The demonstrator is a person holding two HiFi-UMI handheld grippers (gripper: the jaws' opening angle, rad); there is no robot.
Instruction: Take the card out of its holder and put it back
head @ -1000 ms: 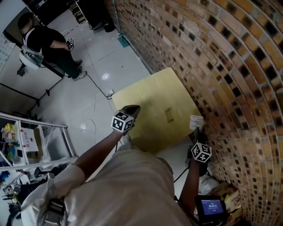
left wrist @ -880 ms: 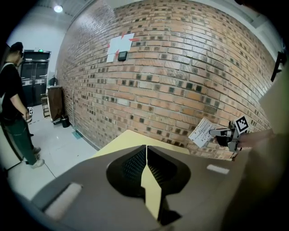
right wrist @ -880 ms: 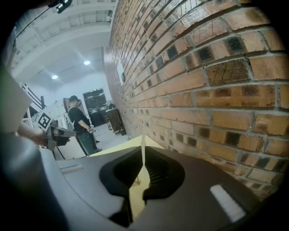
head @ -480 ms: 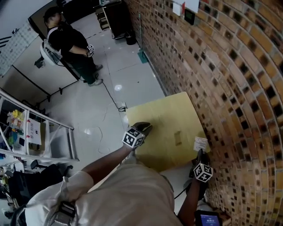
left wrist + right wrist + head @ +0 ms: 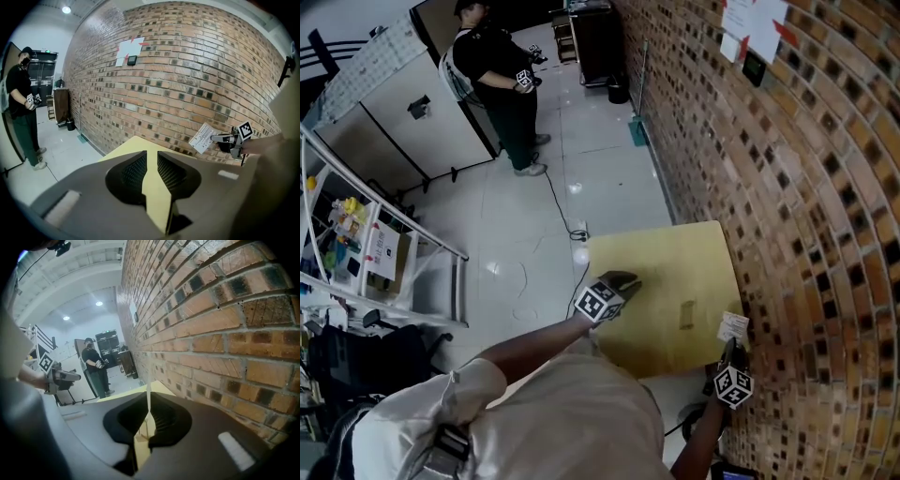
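Observation:
A white printed card stands upright over the yellow table's right edge, close to the brick wall. My right gripper is shut on its lower edge. In the right gripper view the card shows edge-on as a thin white line pinched between the jaws. A small tan card holder lies on the table, left of the card. My left gripper hovers over the table's near left part, its jaws a little apart with nothing between them. From there the card and right gripper show against the wall.
The brick wall runs along the table's right side, with papers pinned high up. A person in black stands on the tiled floor far beyond the table. A shelf rack is at the left, and a cable trails to the table.
The head view has swung upward, so table and grippers sit lower in frame. The right gripper still holds the card by the wall. The left gripper stays over the table.

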